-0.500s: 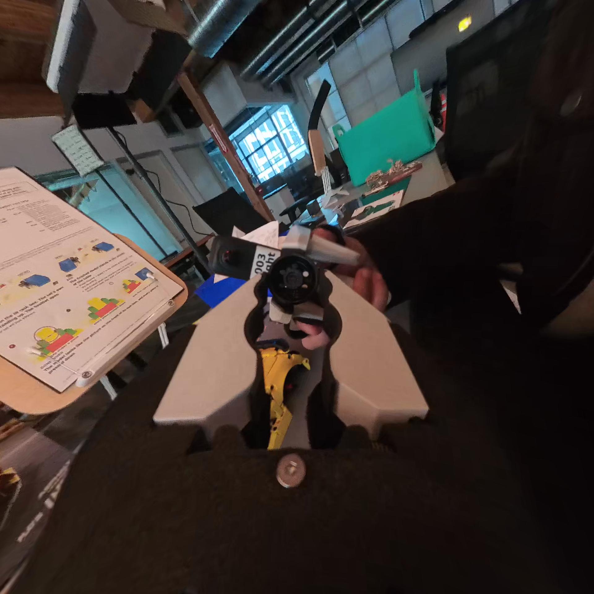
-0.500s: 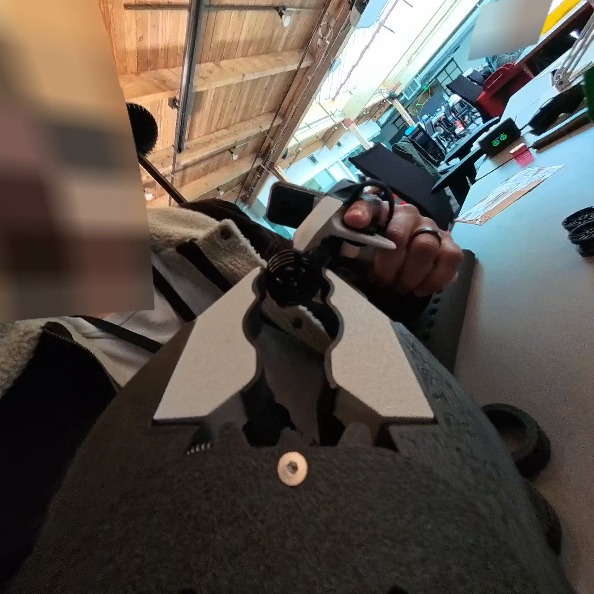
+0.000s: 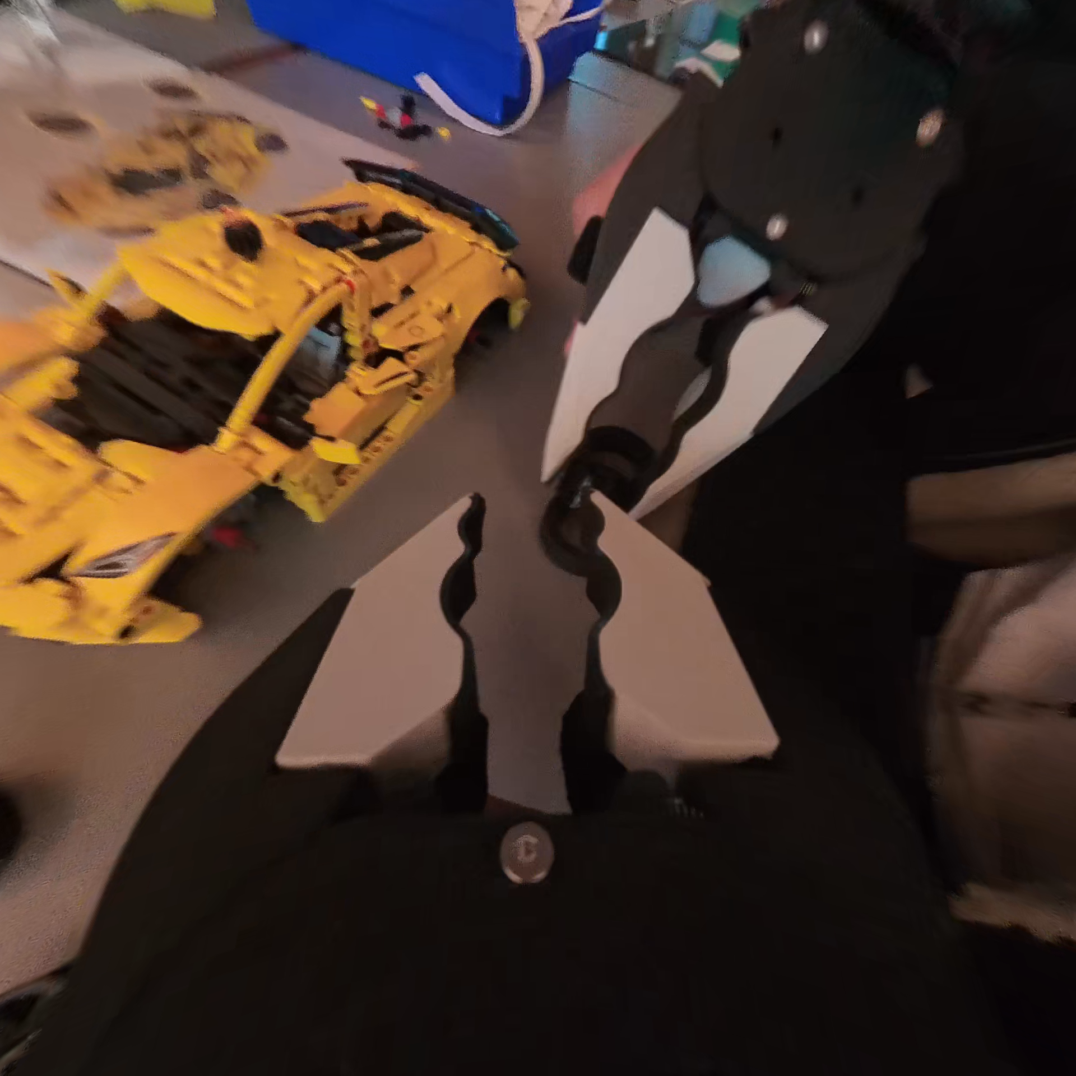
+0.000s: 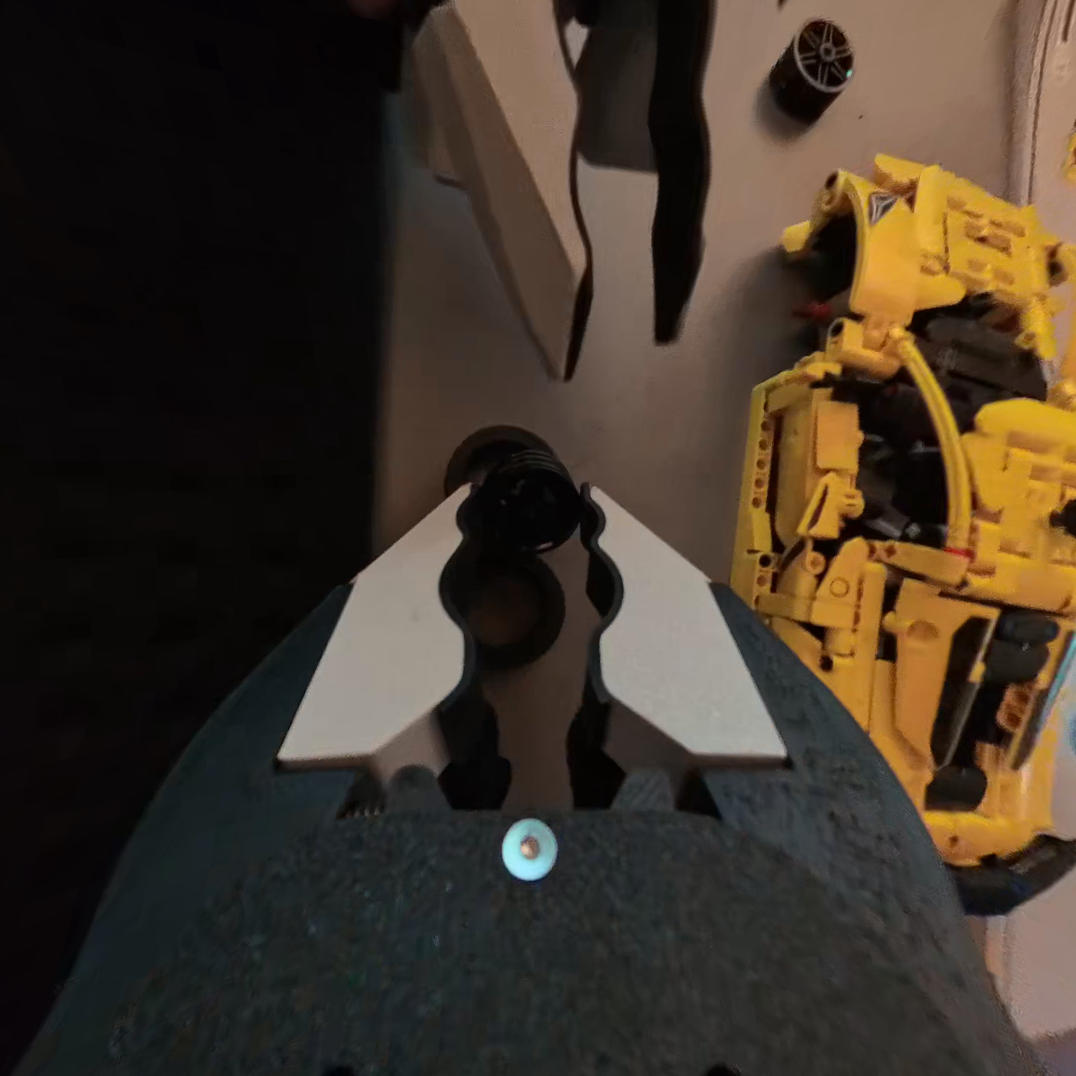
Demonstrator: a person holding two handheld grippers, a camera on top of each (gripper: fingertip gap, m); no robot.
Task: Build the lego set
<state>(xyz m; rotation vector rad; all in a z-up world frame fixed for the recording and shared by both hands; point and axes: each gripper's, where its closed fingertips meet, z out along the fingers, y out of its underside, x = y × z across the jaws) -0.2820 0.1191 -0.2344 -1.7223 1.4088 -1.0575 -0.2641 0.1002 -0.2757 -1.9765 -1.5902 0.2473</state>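
Each claw (image 3: 533, 506) (image 4: 527, 495) has pale wedge fingers, wavy black pads, a silver screw.

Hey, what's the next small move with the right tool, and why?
Probably lower the right tool slightly, seating its black wheel rim into the black tyre lying on the table beneath it; the left tool is open, empty, alongside.

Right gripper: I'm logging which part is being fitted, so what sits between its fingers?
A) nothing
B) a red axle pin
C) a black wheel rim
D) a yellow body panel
C: the right gripper pinches a black wheel rim at its fingertips, above the grey table.
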